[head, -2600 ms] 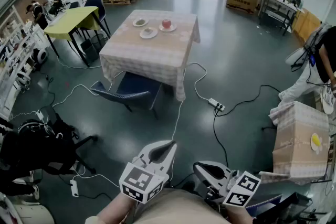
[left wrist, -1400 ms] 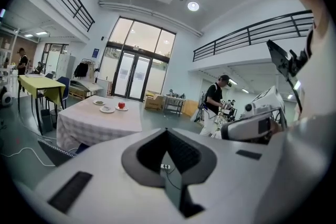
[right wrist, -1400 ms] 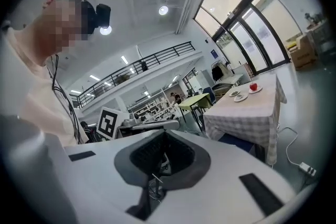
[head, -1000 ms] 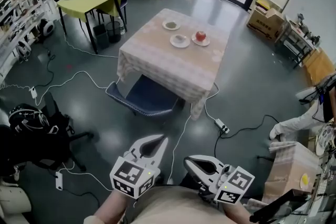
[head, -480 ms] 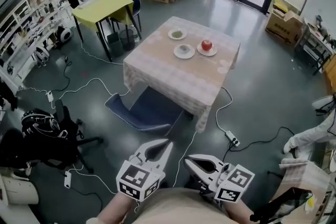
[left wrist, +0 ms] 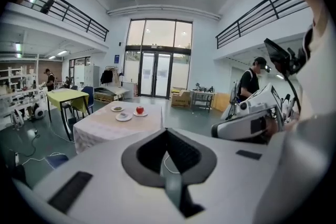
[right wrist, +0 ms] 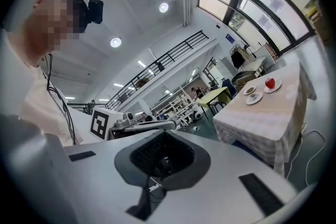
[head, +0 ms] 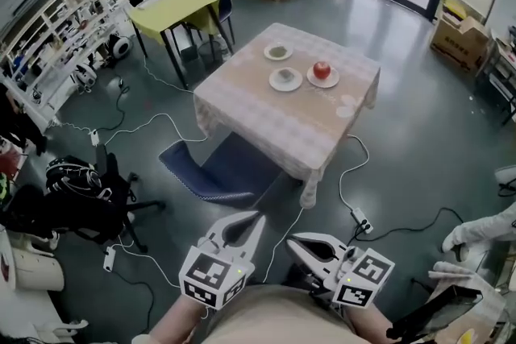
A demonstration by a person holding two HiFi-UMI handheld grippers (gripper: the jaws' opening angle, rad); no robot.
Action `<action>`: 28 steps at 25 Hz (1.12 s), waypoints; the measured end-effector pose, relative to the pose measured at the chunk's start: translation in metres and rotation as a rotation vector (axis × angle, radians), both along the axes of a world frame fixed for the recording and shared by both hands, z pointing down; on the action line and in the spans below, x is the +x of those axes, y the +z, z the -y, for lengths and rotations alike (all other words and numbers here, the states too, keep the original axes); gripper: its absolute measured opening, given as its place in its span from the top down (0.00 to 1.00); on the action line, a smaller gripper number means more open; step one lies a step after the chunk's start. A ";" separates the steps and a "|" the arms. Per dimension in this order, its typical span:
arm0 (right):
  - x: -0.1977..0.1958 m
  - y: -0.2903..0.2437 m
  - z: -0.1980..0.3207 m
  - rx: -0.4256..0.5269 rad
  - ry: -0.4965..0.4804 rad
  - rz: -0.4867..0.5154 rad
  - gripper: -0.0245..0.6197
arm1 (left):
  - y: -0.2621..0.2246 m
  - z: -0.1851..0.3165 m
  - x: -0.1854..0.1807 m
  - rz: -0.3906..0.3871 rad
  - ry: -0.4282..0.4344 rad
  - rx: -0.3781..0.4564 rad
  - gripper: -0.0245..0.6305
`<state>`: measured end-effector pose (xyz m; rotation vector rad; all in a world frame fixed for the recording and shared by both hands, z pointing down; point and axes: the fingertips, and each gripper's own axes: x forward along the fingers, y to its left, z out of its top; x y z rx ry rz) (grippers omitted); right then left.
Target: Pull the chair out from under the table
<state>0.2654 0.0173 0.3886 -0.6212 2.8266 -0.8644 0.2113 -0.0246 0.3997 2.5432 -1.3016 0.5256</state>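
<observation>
Head view | chair [head: 211, 173] half under table [head: 282, 105], at its 7 o'clock edge | left gripper [head: 256, 216], right gripper [head: 292, 238] both clenched, empty | risk: floor cable [head: 287, 220] at 5 o'clock snagging chair legs

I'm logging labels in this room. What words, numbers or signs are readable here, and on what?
No readable text anywhere.
The markers on the left gripper and right gripper: black-and-white square patterns, no letters.
The cardboard box: any print is too small to read.
</observation>
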 end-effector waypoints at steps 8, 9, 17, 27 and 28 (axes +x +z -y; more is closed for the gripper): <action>0.001 0.008 0.012 -0.009 -0.103 -0.008 0.95 | 0.003 0.006 -0.007 0.027 -0.105 -0.006 0.96; -0.003 0.008 0.013 -0.009 -0.115 -0.006 0.95 | 0.004 0.007 -0.012 0.030 -0.118 -0.007 0.96; -0.032 0.017 0.035 -0.001 -0.118 -0.052 0.95 | 0.017 0.034 -0.056 0.001 -0.164 -0.001 0.96; -0.133 0.012 0.085 0.024 -0.151 -0.144 0.95 | 0.027 0.084 -0.160 -0.064 -0.217 -0.006 0.96; -0.144 0.012 0.088 0.023 -0.159 -0.151 0.95 | 0.029 0.088 -0.171 -0.070 -0.223 -0.012 0.96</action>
